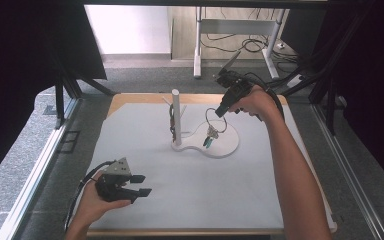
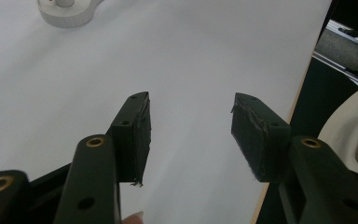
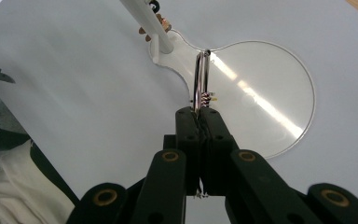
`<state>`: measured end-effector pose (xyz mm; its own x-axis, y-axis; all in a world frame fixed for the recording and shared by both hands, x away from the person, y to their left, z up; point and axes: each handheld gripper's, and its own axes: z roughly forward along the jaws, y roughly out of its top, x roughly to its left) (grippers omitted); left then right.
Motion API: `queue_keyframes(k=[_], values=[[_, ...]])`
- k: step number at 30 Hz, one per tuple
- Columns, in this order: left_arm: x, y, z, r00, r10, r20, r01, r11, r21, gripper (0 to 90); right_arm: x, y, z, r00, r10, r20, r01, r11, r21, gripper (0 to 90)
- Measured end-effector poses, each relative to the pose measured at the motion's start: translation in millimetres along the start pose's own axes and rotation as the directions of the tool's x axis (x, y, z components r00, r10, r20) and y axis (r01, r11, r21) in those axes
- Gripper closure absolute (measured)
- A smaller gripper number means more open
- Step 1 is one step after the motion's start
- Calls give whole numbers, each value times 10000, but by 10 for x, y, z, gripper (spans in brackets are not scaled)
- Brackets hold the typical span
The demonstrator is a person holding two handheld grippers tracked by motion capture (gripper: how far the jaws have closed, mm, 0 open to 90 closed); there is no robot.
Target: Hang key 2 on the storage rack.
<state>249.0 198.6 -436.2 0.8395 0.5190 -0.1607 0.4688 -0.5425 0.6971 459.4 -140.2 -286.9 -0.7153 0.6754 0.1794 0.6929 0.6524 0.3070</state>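
A white stand (image 1: 227, 146) with an upright post (image 1: 176, 112) rests on the white table top (image 1: 190, 185). My right gripper (image 1: 220, 113) hangs above the stand's round base, shut on a metal key ring (image 1: 214, 120) with small keys (image 1: 209, 139) dangling below it. In the right gripper view the ring (image 3: 201, 77) sticks up edge-on from the closed jaws of that gripper (image 3: 200, 114), over the glossy base (image 3: 270, 93) and near the post (image 3: 142, 18). A small dark item (image 1: 172, 125) hangs on the post. My left gripper (image 1: 142, 185) lies open and empty near the front left; the left gripper view shows this gripper (image 2: 191, 126) over bare table.
The table's front edge (image 1: 180, 232) runs just behind the left hand, and its right edge (image 2: 303, 88) lies beside the left gripper. Metal frame rails (image 1: 45, 155) flank both sides. Desk legs and cables (image 1: 250, 45) stand beyond the far edge.
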Motion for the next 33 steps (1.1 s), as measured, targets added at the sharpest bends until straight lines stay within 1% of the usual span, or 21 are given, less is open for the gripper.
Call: queue_keyframes(k=[6,11,17,20,29,33], values=[[-24,-6,-16,10000,1,-18,-1,10000,-43,479,-6,46,30,10000,-25,79,26,9999,-112,879],[-41,-13,-24,10000,-13,-12,13,10000,-40,479,19,92,81,10000,-28,76,29,9999,-145,879],[-52,-23,-50,10000,-20,-20,20,10000,-64,479,35,192,152,9999,-126,-47,126,9999,14,879],[-54,-24,-46,10000,-41,-42,41,10000,-25,480,40,242,196,9998,-174,-37,175,9998,95,879],[-50,-24,-37,10000,3,22,-3,10000,9,479,-24,346,250,9999,-133,56,131,9997,195,879],[-50,-24,-33,10000,4,72,-4,10000,-29,480,-25,393,264,9999,-106,115,104,9998,181,879]])
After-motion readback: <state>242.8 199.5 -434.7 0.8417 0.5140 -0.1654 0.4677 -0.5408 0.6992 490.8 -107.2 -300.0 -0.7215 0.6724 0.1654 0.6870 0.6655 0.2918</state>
